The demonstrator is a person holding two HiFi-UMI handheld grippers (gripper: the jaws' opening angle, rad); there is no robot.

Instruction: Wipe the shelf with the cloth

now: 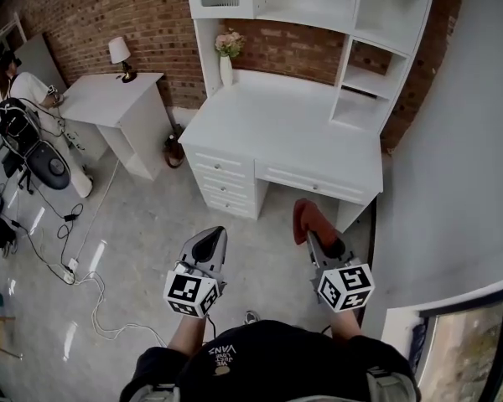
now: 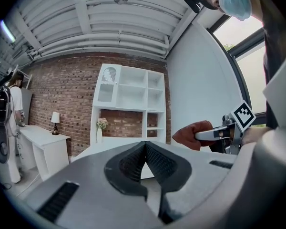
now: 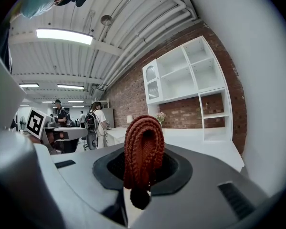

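Note:
A white desk with a shelf unit [image 1: 365, 23] stands against the brick wall ahead; the shelf unit [image 2: 131, 90] shows far off in the left gripper view, and the shelf unit [image 3: 190, 78] in the right gripper view. My right gripper [image 1: 312, 224] is shut on a folded rust-red knitted cloth [image 1: 308, 218], held in the air short of the desk. The cloth [image 3: 143, 154] fills the jaws, and the cloth [image 2: 194, 133] also shows in the left gripper view. My left gripper [image 1: 208, 243] is shut with nothing in it, level with the right one.
A white vase of flowers [image 1: 227, 57] stands at the desk's back left. A smaller white table [image 1: 113, 99] with a lamp [image 1: 121, 55] is further left. Cables [image 1: 84, 279] trail over the floor at left. A person [image 1: 29, 90] stands by that table. A white wall [image 1: 461, 166] runs along the right.

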